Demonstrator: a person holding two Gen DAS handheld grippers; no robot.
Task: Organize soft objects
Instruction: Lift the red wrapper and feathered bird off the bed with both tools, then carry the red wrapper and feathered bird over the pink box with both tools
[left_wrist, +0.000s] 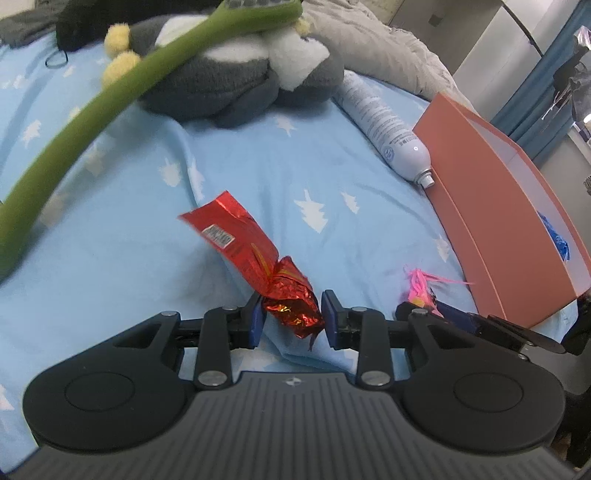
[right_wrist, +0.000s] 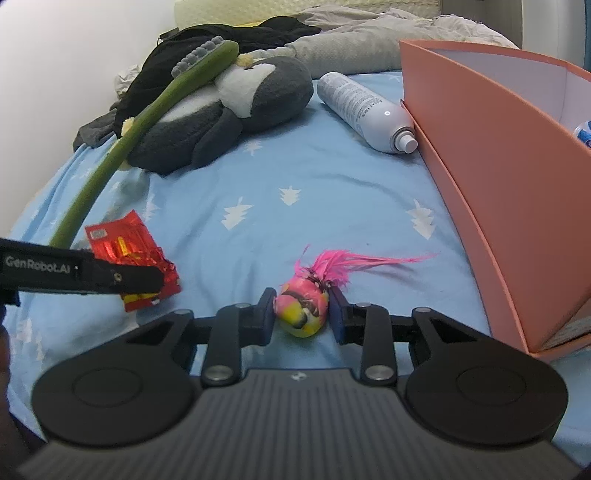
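Observation:
A crumpled red foil wrapper (left_wrist: 240, 240) lies on the blue tree-print bedsheet (left_wrist: 332, 177), its twisted end pinched between the blue pads of my left gripper (left_wrist: 293, 314), which is shut on it. A pink-and-yellow ball toy with pink feathers (right_wrist: 301, 308) sits on the sheet, and my right gripper (right_wrist: 303, 317) is shut on it, one pad touching each side. In the right wrist view the left gripper's finger (right_wrist: 129, 280) covers part of the red wrapper (right_wrist: 122, 243). The feather toy (left_wrist: 421, 284) also shows at the lower right of the left wrist view.
An open salmon box (right_wrist: 480, 166) stands at the right with a white spray can (right_wrist: 362, 107) lying against it. A grey-and-white penguin plush (right_wrist: 229, 110) lies at the back, with a long green plush toothbrush (right_wrist: 122, 147) across it. Dark clothes and a grey blanket lie behind.

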